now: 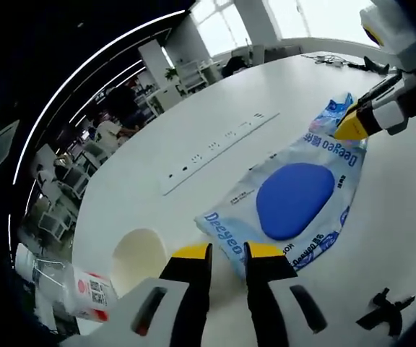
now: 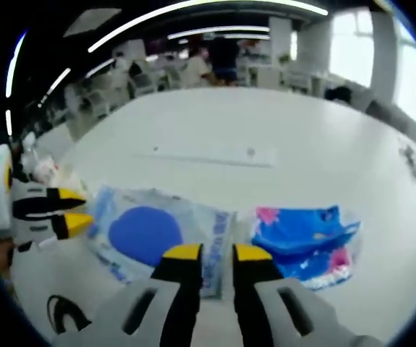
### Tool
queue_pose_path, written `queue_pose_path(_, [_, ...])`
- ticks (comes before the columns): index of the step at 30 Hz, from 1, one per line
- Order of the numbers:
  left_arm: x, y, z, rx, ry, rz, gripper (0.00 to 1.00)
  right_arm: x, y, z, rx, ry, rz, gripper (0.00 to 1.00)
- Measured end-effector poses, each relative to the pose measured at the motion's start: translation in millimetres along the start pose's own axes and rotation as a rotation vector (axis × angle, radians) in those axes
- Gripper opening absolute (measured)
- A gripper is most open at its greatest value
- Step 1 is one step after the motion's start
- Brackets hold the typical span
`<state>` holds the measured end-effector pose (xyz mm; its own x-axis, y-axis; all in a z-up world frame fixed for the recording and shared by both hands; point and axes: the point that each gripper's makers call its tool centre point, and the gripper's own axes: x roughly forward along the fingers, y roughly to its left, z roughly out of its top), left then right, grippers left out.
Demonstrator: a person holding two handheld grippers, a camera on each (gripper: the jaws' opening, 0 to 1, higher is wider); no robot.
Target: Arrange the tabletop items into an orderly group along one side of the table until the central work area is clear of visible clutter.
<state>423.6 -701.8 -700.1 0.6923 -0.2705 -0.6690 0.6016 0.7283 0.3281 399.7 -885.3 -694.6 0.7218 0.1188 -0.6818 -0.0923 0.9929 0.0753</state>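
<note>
- We judge the task early: the pale plastic wipes pack with the dark blue oval lid point(image 1: 295, 199) lies flat in the middle of the white table point(image 1: 215, 108), and nothing is grouped along an edge yet.
- Just beside it lies a smaller bright blue packet with pink print point(image 2: 305, 242), also in the central area.
- A white round cup point(image 1: 139, 258) stands nearer the table edge, with a clear plastic bottle with a red-and-white label point(image 1: 85, 289) close to it at the edge.
- A small black clip-like object point(image 1: 385, 309) lies apart, on the other side of the wipes pack; we cannot tell what it is.
- Left hand-held gripper point(image 1: 228, 253): jaws a little apart, clamped on nothing, tips just at the near edge of the wipes pack.
- Right hand-held gripper point(image 2: 209, 254): jaws a little apart, holding nothing, poised over the seam between the wipes pack and the blue packet.
- Left to do, by our reckoning: both packs, cup, bottle and clip to one side.
- Surface: smooth, glossy white, with a long flush socket strip point(image 1: 219, 152) across the middle.
- Room: open office, ceiling light strips, windows, desks and chairs beyond.
</note>
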Motion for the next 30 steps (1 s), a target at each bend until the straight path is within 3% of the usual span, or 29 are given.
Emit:
queue_pose_path(16, [-40.4, -14.1, 19.9, -0.119, -0.088, -0.1, 0.35, -33.9, 13.3, 6.1, -0.021, -0.029, 0.032, 0.46])
queue_pose_path(26, [-64.2, -22.3, 14.1, -0.178, -0.087, -0.163, 0.53, -58.0, 22.6, 0.1, -0.006, -0.042, 0.071, 0.57])
queue_pose_path(30, [-72.7, -21.1, 8.2, -0.183, -0.091, -0.165, 0.56, -67.9, 25.8, -5.5, -0.018, -0.041, 0.082, 0.62])
